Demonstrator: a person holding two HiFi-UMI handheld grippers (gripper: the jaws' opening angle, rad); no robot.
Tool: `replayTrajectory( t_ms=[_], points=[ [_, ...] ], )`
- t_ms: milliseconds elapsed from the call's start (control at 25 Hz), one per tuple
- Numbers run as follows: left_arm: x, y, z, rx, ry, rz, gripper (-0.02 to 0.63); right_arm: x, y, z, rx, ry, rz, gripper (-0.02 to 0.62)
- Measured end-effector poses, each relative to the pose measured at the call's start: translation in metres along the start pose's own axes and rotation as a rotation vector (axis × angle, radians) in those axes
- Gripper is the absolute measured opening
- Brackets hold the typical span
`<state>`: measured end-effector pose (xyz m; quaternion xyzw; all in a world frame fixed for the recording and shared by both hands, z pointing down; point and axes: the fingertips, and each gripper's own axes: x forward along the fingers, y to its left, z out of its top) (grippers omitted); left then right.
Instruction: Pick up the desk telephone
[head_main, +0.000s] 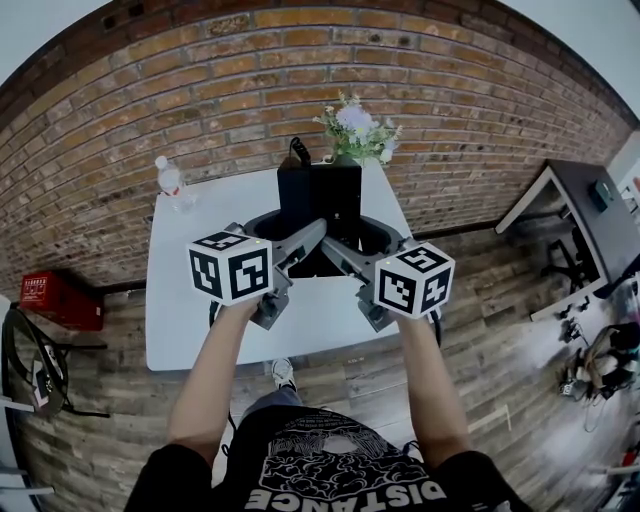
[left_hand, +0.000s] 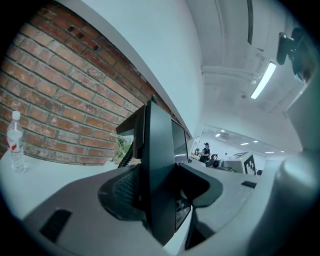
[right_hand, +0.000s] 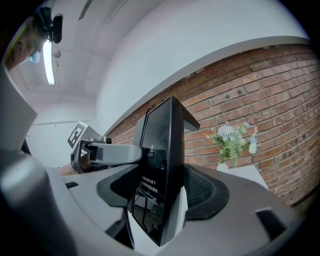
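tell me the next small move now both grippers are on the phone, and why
Probably raise both together, slowly and level: the left gripper and right gripper each have jaws shut on opposite edges of the desk telephone over the white table, so uneven motion could twist it loose.

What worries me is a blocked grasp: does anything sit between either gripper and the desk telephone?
Nothing visible does. The desk telephone is already held in both the left gripper and the right gripper. The flowers stand behind it, and the bottle is off to its left.
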<state>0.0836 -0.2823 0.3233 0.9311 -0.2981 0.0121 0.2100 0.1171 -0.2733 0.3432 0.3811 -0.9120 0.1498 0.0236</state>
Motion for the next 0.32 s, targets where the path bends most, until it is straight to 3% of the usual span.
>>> replayTrajectory(
  t_ms=[320],
  points=[
    [0.0011, -0.0027, 0.0003, -0.005, -0.001, -0.004, 0.215, -0.0030, -0.0003, 0.0014, -0.006, 0.003, -0.003, 0.275]
  ],
)
